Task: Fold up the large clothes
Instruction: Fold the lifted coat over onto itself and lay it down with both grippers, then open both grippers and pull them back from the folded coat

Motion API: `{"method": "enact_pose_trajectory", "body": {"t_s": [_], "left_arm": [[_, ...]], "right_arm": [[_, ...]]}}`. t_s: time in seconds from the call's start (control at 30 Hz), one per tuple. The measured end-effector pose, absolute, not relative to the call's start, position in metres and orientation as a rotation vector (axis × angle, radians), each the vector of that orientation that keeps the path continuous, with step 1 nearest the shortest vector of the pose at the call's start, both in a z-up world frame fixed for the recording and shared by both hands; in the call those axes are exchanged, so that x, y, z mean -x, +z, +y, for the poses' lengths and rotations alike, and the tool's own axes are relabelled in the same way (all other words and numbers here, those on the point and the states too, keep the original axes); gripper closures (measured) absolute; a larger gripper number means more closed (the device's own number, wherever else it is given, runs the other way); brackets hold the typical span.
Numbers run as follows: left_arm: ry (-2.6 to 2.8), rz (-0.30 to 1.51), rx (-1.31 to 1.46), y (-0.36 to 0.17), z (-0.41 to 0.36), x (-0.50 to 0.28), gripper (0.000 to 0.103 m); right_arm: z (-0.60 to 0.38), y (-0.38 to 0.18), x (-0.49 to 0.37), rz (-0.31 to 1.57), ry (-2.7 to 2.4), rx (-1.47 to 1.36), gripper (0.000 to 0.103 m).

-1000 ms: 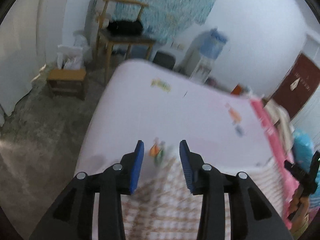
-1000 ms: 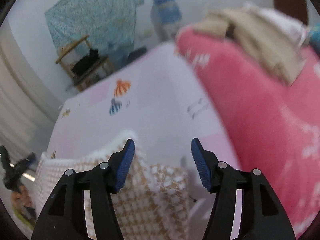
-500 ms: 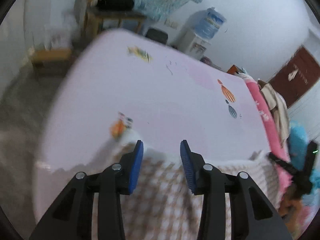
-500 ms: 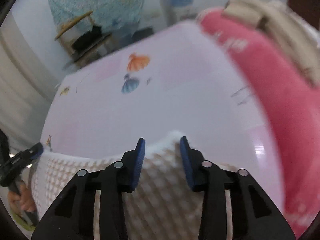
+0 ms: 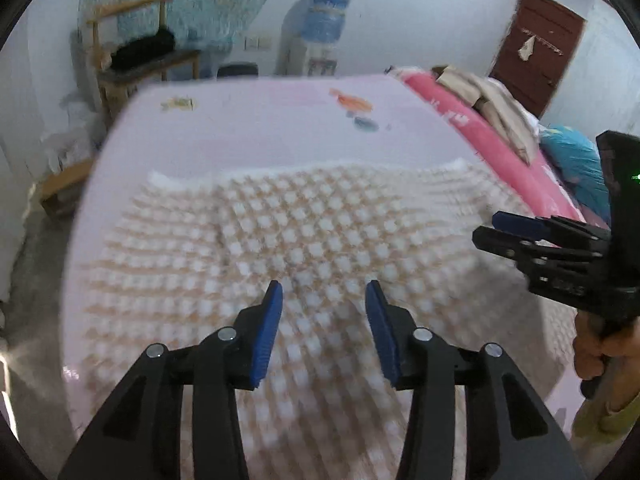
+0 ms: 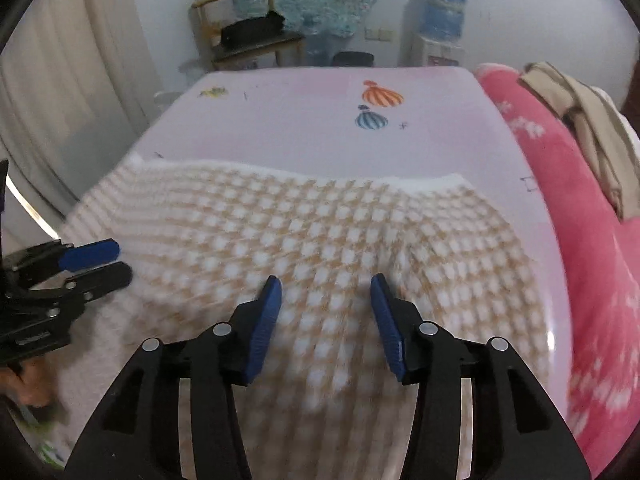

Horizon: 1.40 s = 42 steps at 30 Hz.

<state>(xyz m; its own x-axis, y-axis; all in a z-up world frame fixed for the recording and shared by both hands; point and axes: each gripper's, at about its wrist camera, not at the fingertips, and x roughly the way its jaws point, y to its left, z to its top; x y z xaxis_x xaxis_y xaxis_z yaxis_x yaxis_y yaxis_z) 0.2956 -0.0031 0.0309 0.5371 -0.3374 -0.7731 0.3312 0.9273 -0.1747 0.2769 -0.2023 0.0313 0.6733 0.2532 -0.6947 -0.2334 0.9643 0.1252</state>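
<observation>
Your checked garment (image 5: 304, 240), a tan-and-white knit with a white border, lies spread across the near part of the bed (image 5: 260, 120), its far white edge running straight across the pale pink sheet. Your left gripper (image 5: 323, 300) hovers above the cloth with its blue fingers (image 5: 267, 336) spread apart and nothing between them. Your right gripper (image 6: 325, 298) sits the same way over the cloth, fingers (image 6: 386, 328) parted and empty.

The left wrist view shows your right gripper (image 5: 516, 232) from the side, at the right edge of the garment, with your hand (image 5: 600, 348) wrapped around its handle below. It also takes in the dark red door (image 5: 536, 44) and a blue bag (image 5: 576, 156) beyond the pink blanket (image 5: 492, 128), neither of which the right wrist view reaches.

The right wrist view shows your left gripper (image 6: 96, 264) from the side, over the garment's left edge, and a pale curtain (image 6: 60, 80) along that side of the room. It gives the sharper look at the two balloon prints (image 6: 376, 108) on the sheet, which are smeared in the left view.

Both views share the wooden chair (image 6: 240, 28), the water dispenser (image 6: 436, 28) and the beige clothes (image 6: 592, 128) heaped on the pink blanket.
</observation>
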Motion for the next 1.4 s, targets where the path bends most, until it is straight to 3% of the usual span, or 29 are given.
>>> {"method": "enact_pose_trajectory", "body": {"t_s": [0.1,0.23,0.47,0.7,0.87,1.03,1.2,1.33,1.4], "left_arm": [[-0.471,0.892,-0.014,0.038,-0.001,-0.258,0.059],[-0.411,0.976,-0.065,-0.002,-0.009,-0.246,0.055],[-0.443,0.873,-0.026,0.033,0.009,-0.199,0.055],[-0.349,0.922,-0.106,-0.007,0.011,-0.174,0.055],[-0.302,0.859,-0.026,0.019,0.048,-0.157,0.051],[-0.242,0.921,0.127,-0.011,0.080,-0.165,0.050],[-0.233,0.860,0.173,0.010,0.093,-0.151,0.047],[-0.209,0.885,0.215,-0.010,0.110,-0.151,0.044],[-0.190,0.879,0.156,-0.006,0.099,-0.154,0.043]], "right_arm": [[-0.194,0.033,-0.237,0.757,0.329,-0.014,0.056],[-0.174,-0.022,-0.234,0.864,0.311,0.026,0.054],[-0.171,0.017,-0.192,0.746,0.318,0.031,0.053],[-0.143,-0.028,-0.174,0.777,0.327,0.113,0.050],[-0.176,-0.005,-0.150,0.739,0.257,0.033,0.049],[-0.208,-0.044,-0.151,0.846,0.226,-0.149,0.046],[-0.233,-0.010,-0.137,0.753,0.139,-0.163,0.045],[-0.257,-0.038,-0.148,0.833,0.074,-0.247,0.044],[-0.242,-0.037,-0.147,0.820,0.049,-0.133,0.044]]}}
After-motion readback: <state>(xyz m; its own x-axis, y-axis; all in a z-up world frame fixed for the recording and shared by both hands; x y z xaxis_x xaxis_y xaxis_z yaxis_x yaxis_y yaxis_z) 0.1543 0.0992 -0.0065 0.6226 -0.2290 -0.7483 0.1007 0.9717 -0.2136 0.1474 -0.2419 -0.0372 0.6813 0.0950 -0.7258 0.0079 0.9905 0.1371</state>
